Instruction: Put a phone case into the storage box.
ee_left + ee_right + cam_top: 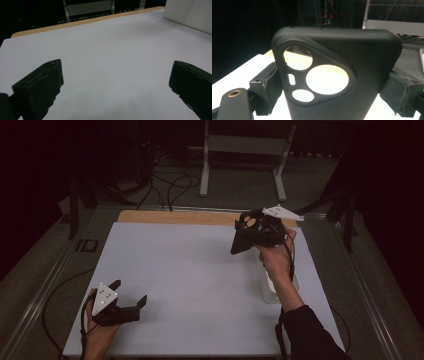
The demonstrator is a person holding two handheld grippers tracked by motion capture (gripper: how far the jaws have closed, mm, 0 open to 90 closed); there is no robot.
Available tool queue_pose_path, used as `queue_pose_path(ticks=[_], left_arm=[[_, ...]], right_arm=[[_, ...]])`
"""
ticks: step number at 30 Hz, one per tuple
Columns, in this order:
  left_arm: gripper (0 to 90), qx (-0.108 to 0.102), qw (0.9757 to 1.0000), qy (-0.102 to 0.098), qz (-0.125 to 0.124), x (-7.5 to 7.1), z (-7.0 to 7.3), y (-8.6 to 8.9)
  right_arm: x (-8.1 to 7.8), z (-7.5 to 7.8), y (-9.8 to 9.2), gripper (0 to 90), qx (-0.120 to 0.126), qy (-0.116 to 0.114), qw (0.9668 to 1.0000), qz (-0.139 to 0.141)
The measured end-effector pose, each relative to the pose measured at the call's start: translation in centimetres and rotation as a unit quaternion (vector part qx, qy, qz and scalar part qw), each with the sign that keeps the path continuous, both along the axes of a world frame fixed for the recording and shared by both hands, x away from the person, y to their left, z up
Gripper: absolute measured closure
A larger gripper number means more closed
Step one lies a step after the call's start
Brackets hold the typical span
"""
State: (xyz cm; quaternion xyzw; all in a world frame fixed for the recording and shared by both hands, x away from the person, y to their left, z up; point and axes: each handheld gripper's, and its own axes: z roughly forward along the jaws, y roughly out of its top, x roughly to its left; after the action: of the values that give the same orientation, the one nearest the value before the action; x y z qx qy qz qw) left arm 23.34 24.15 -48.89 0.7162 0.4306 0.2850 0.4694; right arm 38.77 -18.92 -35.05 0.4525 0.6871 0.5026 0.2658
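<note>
Nearest the person, the left gripper (131, 296) sits low over the front left part of the white table sheet (190, 285), close to its front edge, jaws spread wide with nothing between them. In the left gripper view the sheet ahead of those jaws is bare all the way to the wooden table edge (85, 22), leaving free room forward and to both sides.

Farther back on the right side, the right gripper (255, 234) is raised above the sheet near the far wooden strip (175, 217). Its jaws are closed on a black phone case (337, 72), pressing against the case's two long sides; the case stands upright with its camera cut-outs facing the lens. A pale, translucent object (272, 290) lies on the sheet under the right forearm; what it is cannot be told.

Beyond the table lie a grey floor, loose cables (170, 185) and a white metal stand (245, 150) in a dark room.
</note>
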Motion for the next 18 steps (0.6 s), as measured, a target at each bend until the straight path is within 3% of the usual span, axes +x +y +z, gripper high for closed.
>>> queue_pose_path(ticks=[18], left_arm=[[0.2,0.000,1.0000,0.001,0.001,0.0,0.0,-0.1]], right_arm=[[2.3,0.4,-2.0,13.2,-0.018,-0.002,0.9988,-0.046]])
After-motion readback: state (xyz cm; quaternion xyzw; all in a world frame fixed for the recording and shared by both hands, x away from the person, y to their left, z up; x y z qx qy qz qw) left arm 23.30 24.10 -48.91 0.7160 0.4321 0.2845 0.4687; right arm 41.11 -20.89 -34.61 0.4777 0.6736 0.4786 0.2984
